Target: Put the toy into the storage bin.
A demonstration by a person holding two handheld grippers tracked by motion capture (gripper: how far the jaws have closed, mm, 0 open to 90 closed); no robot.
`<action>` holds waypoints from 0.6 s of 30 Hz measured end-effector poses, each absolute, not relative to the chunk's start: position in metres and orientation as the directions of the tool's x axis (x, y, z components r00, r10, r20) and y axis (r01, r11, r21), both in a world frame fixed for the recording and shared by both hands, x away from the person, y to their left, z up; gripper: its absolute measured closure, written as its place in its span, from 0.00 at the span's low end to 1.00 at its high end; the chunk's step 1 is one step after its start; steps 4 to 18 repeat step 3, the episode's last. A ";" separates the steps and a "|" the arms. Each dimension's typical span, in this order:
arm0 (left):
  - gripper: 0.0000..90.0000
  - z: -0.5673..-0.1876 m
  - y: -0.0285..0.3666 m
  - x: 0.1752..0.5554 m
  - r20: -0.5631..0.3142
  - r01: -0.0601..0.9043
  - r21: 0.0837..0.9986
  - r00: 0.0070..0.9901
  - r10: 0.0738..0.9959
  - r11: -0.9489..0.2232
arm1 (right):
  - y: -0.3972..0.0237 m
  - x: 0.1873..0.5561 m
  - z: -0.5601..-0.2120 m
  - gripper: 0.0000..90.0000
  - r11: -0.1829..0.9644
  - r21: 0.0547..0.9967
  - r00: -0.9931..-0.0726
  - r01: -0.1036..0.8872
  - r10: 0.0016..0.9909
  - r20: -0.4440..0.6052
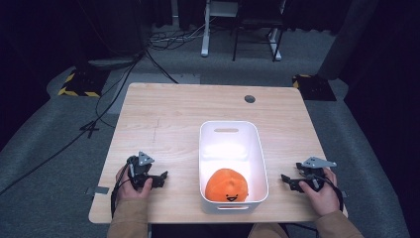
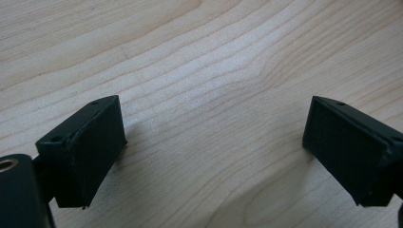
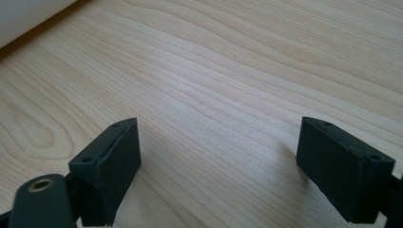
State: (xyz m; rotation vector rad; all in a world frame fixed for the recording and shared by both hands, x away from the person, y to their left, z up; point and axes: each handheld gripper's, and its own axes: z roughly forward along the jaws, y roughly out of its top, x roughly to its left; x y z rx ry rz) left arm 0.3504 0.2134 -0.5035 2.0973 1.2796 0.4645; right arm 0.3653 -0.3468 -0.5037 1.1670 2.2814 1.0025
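Meanwhile, an orange plush toy point(image 1: 227, 184) with a stitched face lies at the near end of a white bin point(image 1: 208, 148) on a wooden table point(image 1: 168, 114). Left gripper point(image 1: 161, 179) and right gripper point(image 1: 287, 181) rest low over the bare wood on either side of the bin, well apart from it, jaws spread wide and holding nothing, each gripped by a hand.

A bin point(image 1: 257, 148) sits on the counter point(image 1: 168, 119) before you, holding a plush toy point(image 1: 227, 185) at its near end. Your left tool point(image 1: 161, 177) rests left of it, your right tool point(image 1: 287, 180) right.
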 end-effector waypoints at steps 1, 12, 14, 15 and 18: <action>0.08 -0.503 0.214 0.351 -0.024 0.662 0.672 0.468 0.883 -0.332 | -0.347 0.365 -0.504 0.16 0.398 0.742 -0.578 0.539 0.816 -0.017; 0.08 -0.504 0.213 0.350 -0.025 0.662 0.673 0.467 0.884 -0.331 | -0.347 0.365 -0.504 0.16 0.399 0.740 -0.579 0.542 0.815 -0.015; 0.08 -0.504 0.213 0.350 -0.025 0.662 0.673 0.467 0.884 -0.331 | -0.347 0.365 -0.504 0.16 0.399 0.740 -0.579 0.542 0.815 -0.015; 0.08 -0.504 0.213 0.350 -0.025 0.662 0.673 0.467 0.884 -0.331 | -0.347 0.365 -0.504 0.16 0.399 0.740 -0.579 0.542 0.815 -0.015; 0.08 -0.504 0.213 0.350 -0.025 0.662 0.673 0.467 0.884 -0.331 | -0.347 0.365 -0.504 0.16 0.399 0.740 -0.579 0.542 0.815 -0.015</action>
